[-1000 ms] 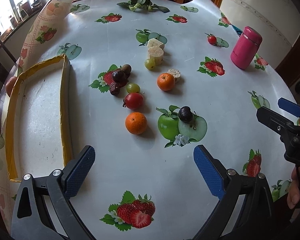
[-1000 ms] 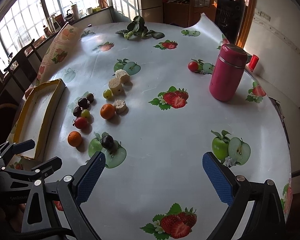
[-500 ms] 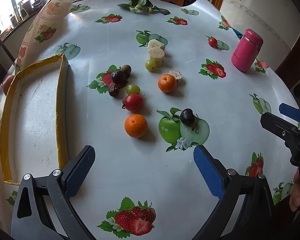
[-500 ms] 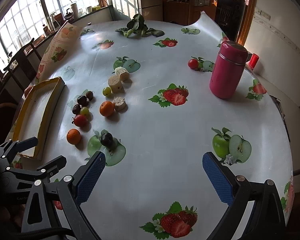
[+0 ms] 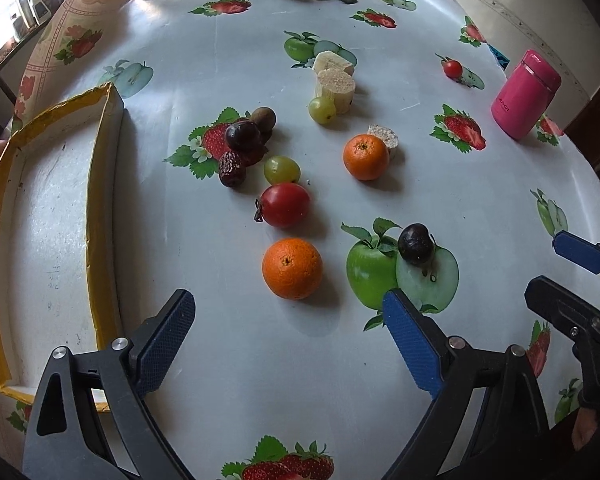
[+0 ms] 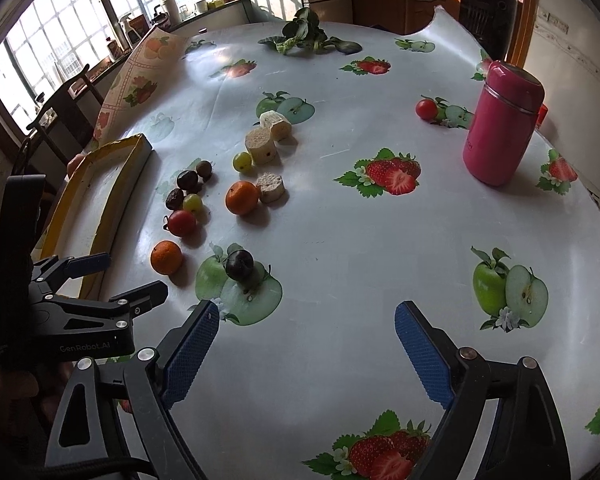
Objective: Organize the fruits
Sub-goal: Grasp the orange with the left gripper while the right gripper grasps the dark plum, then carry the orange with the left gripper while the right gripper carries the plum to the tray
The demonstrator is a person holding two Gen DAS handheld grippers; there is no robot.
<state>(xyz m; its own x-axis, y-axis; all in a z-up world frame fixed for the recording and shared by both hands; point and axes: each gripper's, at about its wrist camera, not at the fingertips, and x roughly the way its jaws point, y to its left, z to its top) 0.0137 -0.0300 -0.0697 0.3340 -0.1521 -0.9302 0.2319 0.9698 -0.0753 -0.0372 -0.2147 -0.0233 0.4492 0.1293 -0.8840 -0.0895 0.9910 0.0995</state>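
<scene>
Loose fruit lies on the printed tablecloth: a near orange [image 5: 292, 268] [image 6: 166, 257], a red tomato [image 5: 285, 204] [image 6: 181, 223], a dark plum [image 5: 416, 243] [image 6: 239, 265], a second orange [image 5: 365, 157] [image 6: 242, 197], green grapes [image 5: 281, 169], dark fruits [image 5: 243, 136] and banana pieces [image 5: 336, 84] [image 6: 262, 145]. A yellow-rimmed white tray [image 5: 97, 184] [image 6: 129, 176] sits at the left. My left gripper [image 5: 288, 340] is open and empty, just short of the near orange. My right gripper [image 6: 308, 344] is open and empty, right of the plum.
A pink flask [image 5: 525, 94] [image 6: 501, 122] stands at the right, with a small tomato [image 6: 426, 109] beside it. Leafy greens [image 6: 306, 38] lie at the far edge. Chairs and a window counter are beyond the table's left side.
Both grippers have moved forward over the table toward the fruit. The near orange now sits closer between the left gripper's fingers. Both stay open.
</scene>
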